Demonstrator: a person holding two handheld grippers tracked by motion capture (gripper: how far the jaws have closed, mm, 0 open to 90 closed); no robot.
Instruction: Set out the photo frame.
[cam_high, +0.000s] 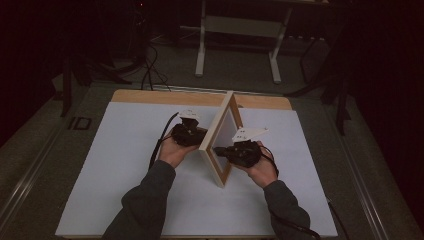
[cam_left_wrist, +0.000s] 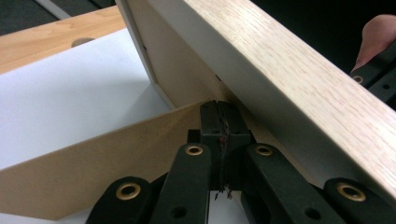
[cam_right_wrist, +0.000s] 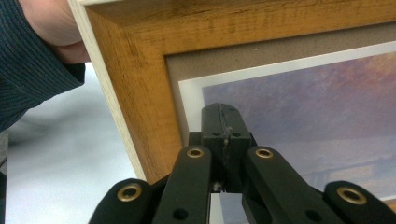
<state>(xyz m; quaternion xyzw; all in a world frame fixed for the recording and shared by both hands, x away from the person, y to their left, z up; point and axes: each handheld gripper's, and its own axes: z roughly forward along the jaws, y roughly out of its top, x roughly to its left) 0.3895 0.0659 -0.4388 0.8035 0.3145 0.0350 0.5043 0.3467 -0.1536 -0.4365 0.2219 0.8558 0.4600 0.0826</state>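
Both tongs, the left tongs (cam_high: 191, 131) and the right tongs (cam_high: 241, 152), are matte black, built from flat jointed links pinned with brass-ringed rivets (cam_left_wrist: 194, 150). A pale three-cornered plate (cam_high: 249, 133) sits on top of each. A black cable (cam_high: 161, 141) trails back from each pair. Behind the tongs, the person's forearms wear dark sleeves (cam_high: 145, 200), finely ribbed where seen close (cam_right_wrist: 28, 65).

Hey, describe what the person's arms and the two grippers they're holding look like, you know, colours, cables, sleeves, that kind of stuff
Both forearms wear dark ribbed long sleeves. The left gripper and right gripper are black, each topped by a pale three-cornered plate with small dark markings. A black cable trails from each. Seen close, the jaws are black linkage arms with brass-coloured rivets, ending in narrow black tips.
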